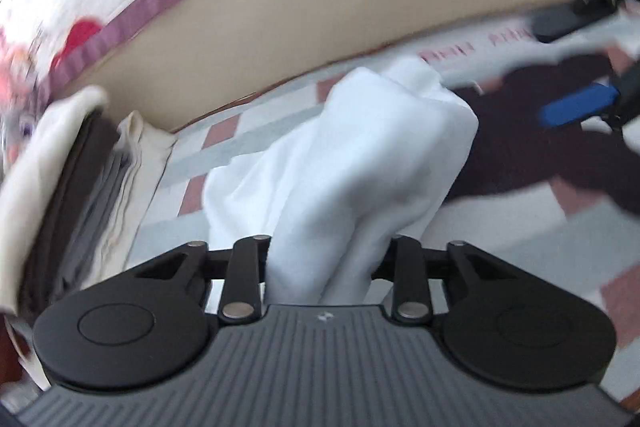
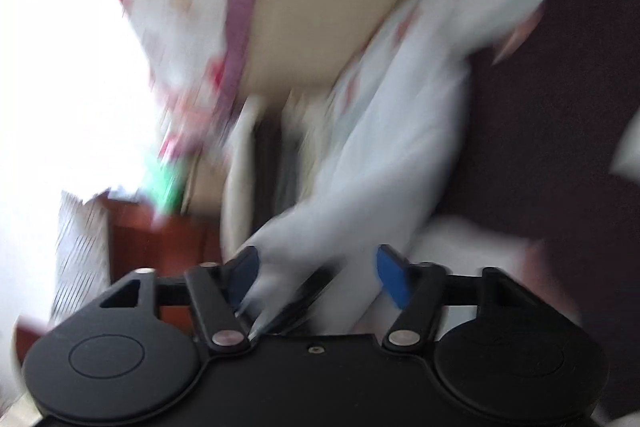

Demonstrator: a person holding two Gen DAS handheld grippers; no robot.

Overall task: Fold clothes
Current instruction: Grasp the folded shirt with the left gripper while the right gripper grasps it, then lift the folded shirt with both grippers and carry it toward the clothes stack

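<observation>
Left gripper (image 1: 320, 267): jaws clamping a bunched white garment (image 1: 340, 155), which is rising ahead over the checked bedsheet (image 1: 248, 143).
Right gripper (image 2: 318, 277): blue pads (image 2: 390, 277) standing apart, blurred white cloth lying loosely between them, unpinched.
Left edge: a stack of folded clothes (image 1: 100, 187) is sitting close beside the garment.
Right side: a dark garment (image 1: 532, 155) is spreading across the sheet.
Far edge: a beige headboard (image 1: 320, 27) is closing off the bed.
</observation>
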